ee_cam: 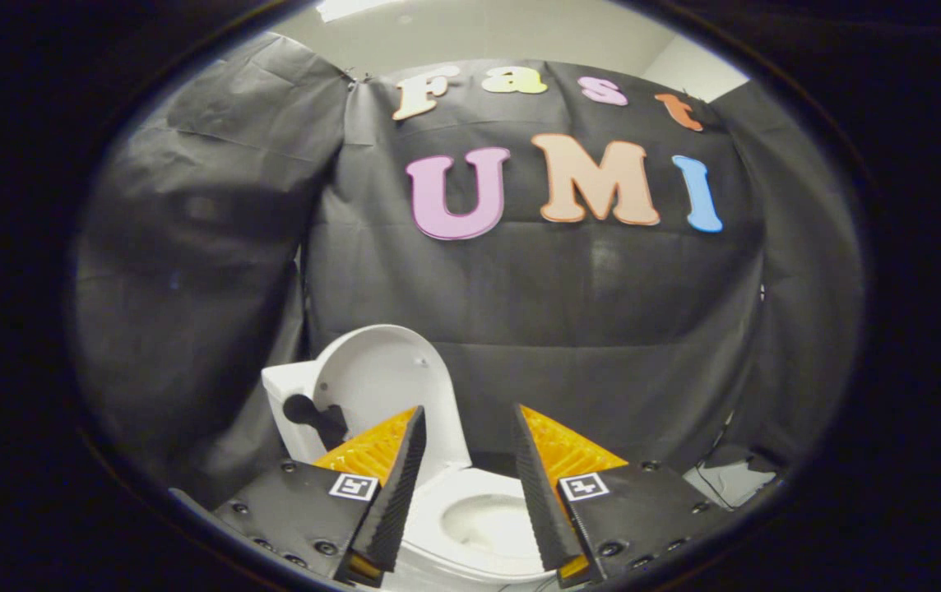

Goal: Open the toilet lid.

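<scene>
1. Nearest of all, the gripper (465, 427) has its two ridged, wedge-shaped fingers (395, 493) spread wide apart, with nothing held between them.
2. Each finger carries one small square black-and-white marker (353, 486) on its flat, bolted base plate, so two markers in all.
3. Between the fingers and just below them lies the toilet bowl (483, 526), one smooth glossy white oval with a rounded rim.
4. Its toilet lid (384, 390) stands upright, already raised, just beyond the left finger and apart from it; the smooth white inner face looks toward the gripper.
5. One dark knob-like fitting (314, 418) sits at the lid's left side, against the white tank (285, 407).
6. Beyond everything hangs the booth wall (586, 329), a creased, matte black cloth.
7. A thin cable (713, 485) trails over the pale floor patch to the right.
</scene>
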{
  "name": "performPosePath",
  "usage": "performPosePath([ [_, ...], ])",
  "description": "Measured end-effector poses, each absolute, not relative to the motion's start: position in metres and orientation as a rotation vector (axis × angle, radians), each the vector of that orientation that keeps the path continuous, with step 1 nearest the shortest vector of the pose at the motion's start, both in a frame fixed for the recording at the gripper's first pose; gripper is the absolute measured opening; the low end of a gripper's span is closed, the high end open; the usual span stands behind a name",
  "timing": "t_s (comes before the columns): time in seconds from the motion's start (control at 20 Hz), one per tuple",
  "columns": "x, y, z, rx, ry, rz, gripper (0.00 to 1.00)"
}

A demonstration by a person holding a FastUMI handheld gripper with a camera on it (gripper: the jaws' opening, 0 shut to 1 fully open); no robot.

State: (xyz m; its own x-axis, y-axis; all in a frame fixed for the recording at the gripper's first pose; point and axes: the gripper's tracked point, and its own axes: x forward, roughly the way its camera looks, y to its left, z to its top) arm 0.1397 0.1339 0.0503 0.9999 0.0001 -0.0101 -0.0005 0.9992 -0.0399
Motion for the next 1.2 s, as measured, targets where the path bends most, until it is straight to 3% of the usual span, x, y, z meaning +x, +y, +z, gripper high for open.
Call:
performPosePath([
  [0.5, 0.088, 0.024, 0.014, -0.075, 0.02, -0.043, 0.66],
  [1.2, 0.065, -0.001, -0.007, -0.001, 0.07, -0.036, 0.66],
])
